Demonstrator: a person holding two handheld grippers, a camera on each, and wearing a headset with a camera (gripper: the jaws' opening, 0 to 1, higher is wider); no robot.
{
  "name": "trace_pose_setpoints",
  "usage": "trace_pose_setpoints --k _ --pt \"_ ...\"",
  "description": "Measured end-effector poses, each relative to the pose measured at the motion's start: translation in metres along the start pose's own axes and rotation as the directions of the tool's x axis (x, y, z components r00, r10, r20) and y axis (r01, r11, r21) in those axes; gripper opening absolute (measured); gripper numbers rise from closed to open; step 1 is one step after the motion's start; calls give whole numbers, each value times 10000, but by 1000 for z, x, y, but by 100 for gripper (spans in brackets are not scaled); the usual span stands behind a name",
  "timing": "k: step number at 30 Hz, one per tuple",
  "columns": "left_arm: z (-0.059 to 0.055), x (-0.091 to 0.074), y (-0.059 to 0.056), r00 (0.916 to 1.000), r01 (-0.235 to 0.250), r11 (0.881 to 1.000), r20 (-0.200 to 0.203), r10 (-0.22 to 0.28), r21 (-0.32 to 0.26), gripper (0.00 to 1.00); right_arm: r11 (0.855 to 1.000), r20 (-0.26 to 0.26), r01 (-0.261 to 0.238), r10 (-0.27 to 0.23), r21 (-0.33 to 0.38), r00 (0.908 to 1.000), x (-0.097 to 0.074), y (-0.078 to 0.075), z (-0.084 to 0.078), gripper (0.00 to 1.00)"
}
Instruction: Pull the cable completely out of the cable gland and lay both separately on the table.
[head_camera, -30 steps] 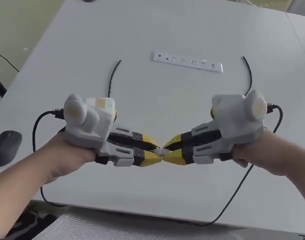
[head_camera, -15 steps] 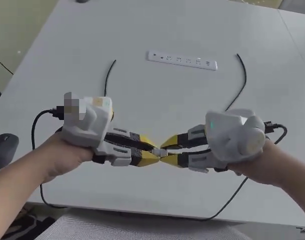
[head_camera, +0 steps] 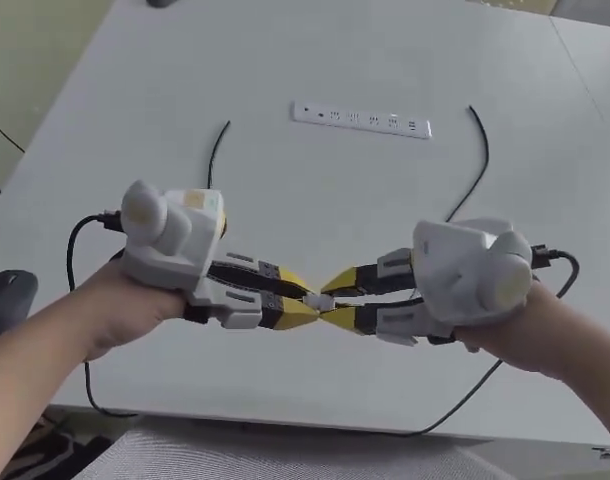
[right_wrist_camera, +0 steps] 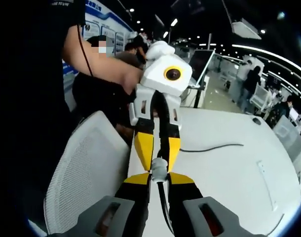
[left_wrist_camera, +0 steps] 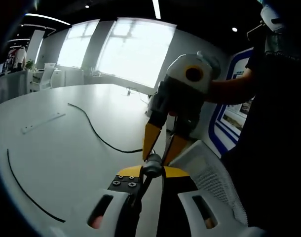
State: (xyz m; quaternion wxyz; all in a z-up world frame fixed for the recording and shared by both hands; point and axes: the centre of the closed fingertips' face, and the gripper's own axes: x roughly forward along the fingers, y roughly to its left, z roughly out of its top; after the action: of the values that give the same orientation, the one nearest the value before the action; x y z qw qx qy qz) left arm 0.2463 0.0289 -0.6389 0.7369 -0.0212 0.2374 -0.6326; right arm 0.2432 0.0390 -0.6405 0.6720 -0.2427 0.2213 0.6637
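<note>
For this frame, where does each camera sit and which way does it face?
Head view: on the person's head, looking down at the table; both forearms, left gripper and right gripper show.
Left gripper view: on the left gripper, facing the right gripper over its own jaws; the person's torso shows.
Right gripper view: on the right gripper, facing the left gripper; an arm shows.
Shared: all three show the cable gland pinched between both grippers.
</note>
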Motion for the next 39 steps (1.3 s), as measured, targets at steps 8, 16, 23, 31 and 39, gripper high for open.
trace_pose_setpoints --k 8,16,23,31,39 --pt "0 -3 2 9999 -149 9992 -17 149 363 15 9122 1103 -1605 1279 3769 9856 -14 -3 1 20" --pt "2 -3 0 9999 -144 9972 -41 147 731 15 6858 2831 -3720 2448 6256 9273 -18 -13 16 22" --pt "6 -1 -1 9999 -100 9950 -75 108 996 15 5417 3300 -4845 3615 6869 8720 -11 1 12 23" --pt "8 -1 -2 9999 -57 9929 -90 69 1190 15 5617 3121 -4852 3799 6701 8708 -6 5 8 9" --pt "8 -1 -1 9998 -179 9942 -85 189 1057 15 6340 2948 -4586 3529 6226 8880 -8 5 10 8"
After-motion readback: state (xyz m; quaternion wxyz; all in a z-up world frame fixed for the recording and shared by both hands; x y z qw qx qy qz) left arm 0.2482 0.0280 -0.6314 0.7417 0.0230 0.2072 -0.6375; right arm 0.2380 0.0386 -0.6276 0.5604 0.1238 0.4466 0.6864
